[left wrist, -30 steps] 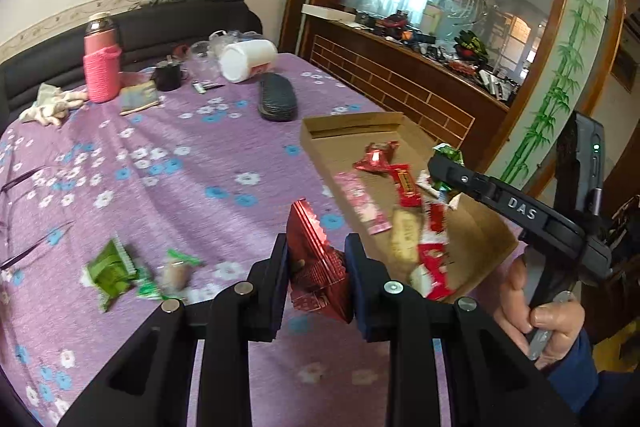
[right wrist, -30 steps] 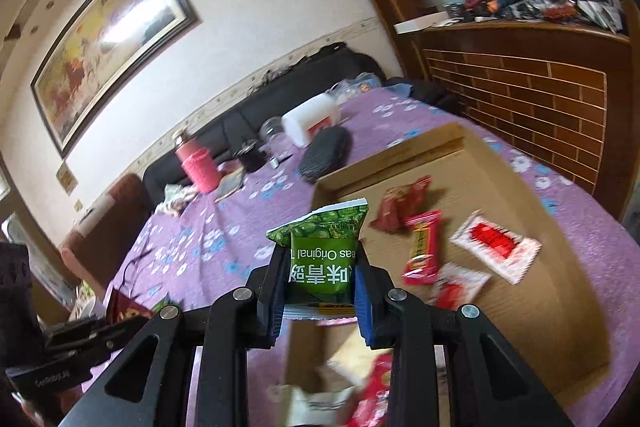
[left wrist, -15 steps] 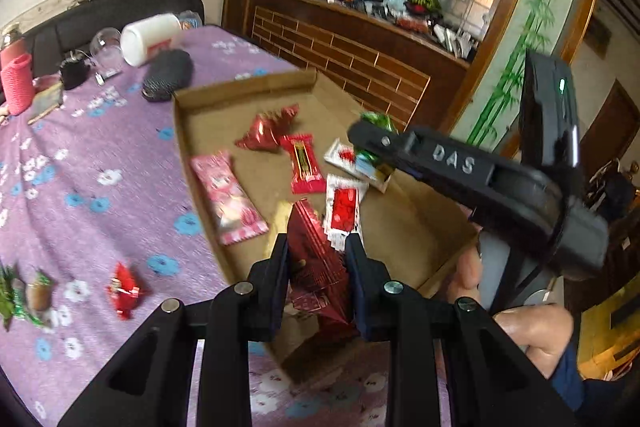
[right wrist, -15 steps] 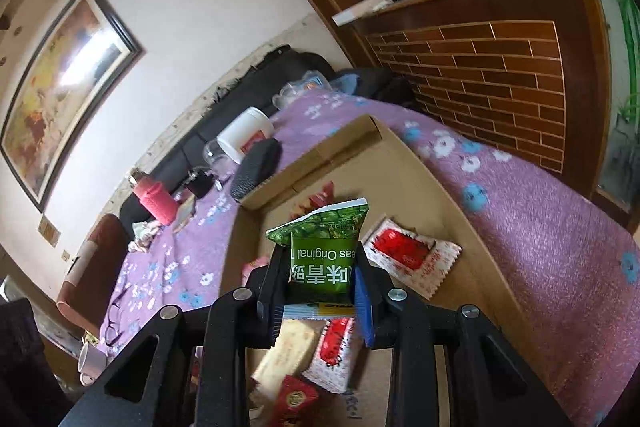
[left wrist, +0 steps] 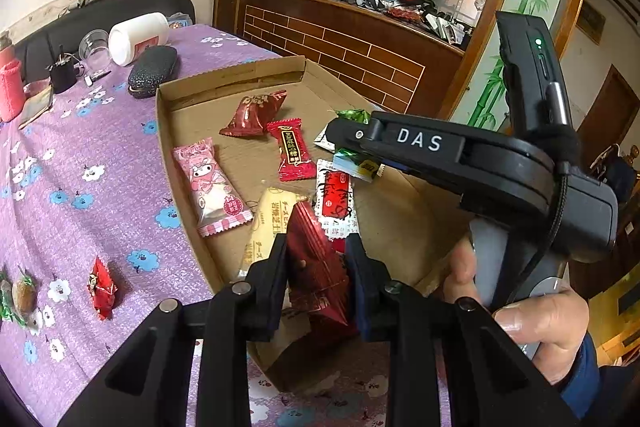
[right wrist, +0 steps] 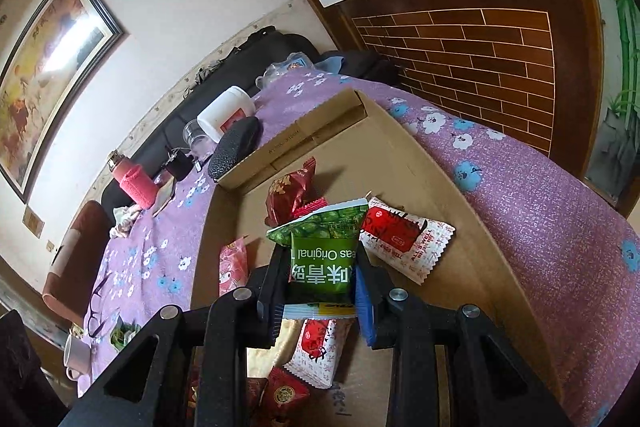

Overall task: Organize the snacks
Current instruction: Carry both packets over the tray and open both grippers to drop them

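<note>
The left gripper [left wrist: 317, 269] is clenched on a dark red foil packet [left wrist: 320, 267], pinched upright between its pads over the near end of the shallow cardboard tray [left wrist: 192, 99]. The right gripper [right wrist: 322, 277] grips a green pea packet [right wrist: 322, 251], its print upside down, above the tray's middle; from the left wrist view this gripper reaches in from the right, held by a person's hand [left wrist: 532, 315] in a blue sleeve. Under and just past the left gripper lie a pale yellow packet [left wrist: 272, 215] and a white-and-red sachet [left wrist: 336, 195]. To their left, along the tray's left wall, lies a pink cartoon packet [left wrist: 212, 187]. Farther in lie a small red packet [left wrist: 292, 151] and, beyond it, a maroon pouch [left wrist: 254, 113]. Outside the tray, on the purple flowered tablecloth [left wrist: 80, 147] at near left, lie a small red candy [left wrist: 102, 287] and, at the picture's edge, a brownish sweet [left wrist: 24, 297]. Past the tray's far left corner sit a black case [left wrist: 152, 71], a white jar [left wrist: 138, 37] on its side, a clear glass [left wrist: 94, 45] and a pink-sleeved bottle [right wrist: 134, 183].
</note>
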`<state>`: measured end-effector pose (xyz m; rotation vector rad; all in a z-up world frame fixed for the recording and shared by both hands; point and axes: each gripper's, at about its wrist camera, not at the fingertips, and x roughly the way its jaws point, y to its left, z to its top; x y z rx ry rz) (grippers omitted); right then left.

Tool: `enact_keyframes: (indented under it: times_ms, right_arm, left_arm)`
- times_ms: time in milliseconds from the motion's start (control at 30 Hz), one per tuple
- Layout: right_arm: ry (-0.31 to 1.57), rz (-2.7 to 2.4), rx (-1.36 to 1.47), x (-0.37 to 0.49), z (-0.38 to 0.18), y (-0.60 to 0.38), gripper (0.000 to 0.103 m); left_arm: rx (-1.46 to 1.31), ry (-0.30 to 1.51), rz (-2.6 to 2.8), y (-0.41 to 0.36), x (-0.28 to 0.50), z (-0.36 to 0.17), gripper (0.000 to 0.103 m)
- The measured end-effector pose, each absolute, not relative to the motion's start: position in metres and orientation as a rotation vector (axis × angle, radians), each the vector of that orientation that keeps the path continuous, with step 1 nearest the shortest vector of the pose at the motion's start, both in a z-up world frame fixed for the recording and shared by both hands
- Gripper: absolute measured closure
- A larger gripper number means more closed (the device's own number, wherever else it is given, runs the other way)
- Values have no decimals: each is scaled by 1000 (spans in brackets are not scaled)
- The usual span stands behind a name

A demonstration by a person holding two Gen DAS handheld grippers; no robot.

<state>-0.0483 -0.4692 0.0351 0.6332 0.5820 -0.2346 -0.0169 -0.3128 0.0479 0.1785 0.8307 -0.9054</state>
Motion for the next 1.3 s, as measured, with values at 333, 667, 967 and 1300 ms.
enact_keyframes:
  times_ms: [333,667,967,1300]
  right_arm:
    - [535,-238,623,-55,43,-466,54]
    - [490,-246,619,-62,49,-467,54]
    - [455,-230,531,-63,58,-451,54]
    - [448,-202,494,-61,60,-442,54]
  left_arm:
    - [144,814,-920,-310,-15,52,66]
    - [112,785,-928,-302,-18,65,63]
    - [67,770,-887,-282,-12,86,59]
    - [47,727,-800,-230,-1,112,54]
